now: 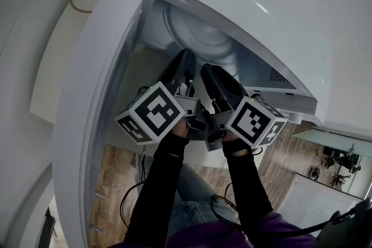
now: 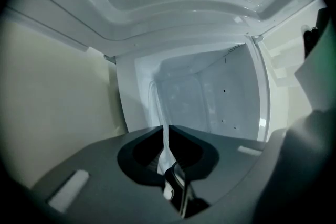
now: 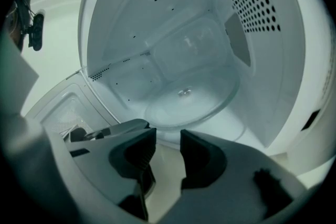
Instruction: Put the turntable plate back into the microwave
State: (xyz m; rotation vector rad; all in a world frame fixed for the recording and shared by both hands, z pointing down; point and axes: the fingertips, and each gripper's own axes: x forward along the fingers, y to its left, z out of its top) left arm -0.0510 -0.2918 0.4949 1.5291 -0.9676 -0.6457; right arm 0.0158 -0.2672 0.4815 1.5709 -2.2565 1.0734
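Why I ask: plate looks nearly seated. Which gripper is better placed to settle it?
Left gripper, probably: its jaws grip the turntable plate by the rim; the right gripper has jaws apart, empty.

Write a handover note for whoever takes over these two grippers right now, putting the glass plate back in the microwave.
Left gripper: shut on the rim of the turntable plate, seen edge-on between its jaws.
Right gripper: open, nothing between its jaws, at the cavity mouth.
Things: plate inside the microwave, low over the cavity floor; door open.
Done: plate brought in.
Left: settle it flat (cannot tell whether it is seated), release, draw both grippers out.
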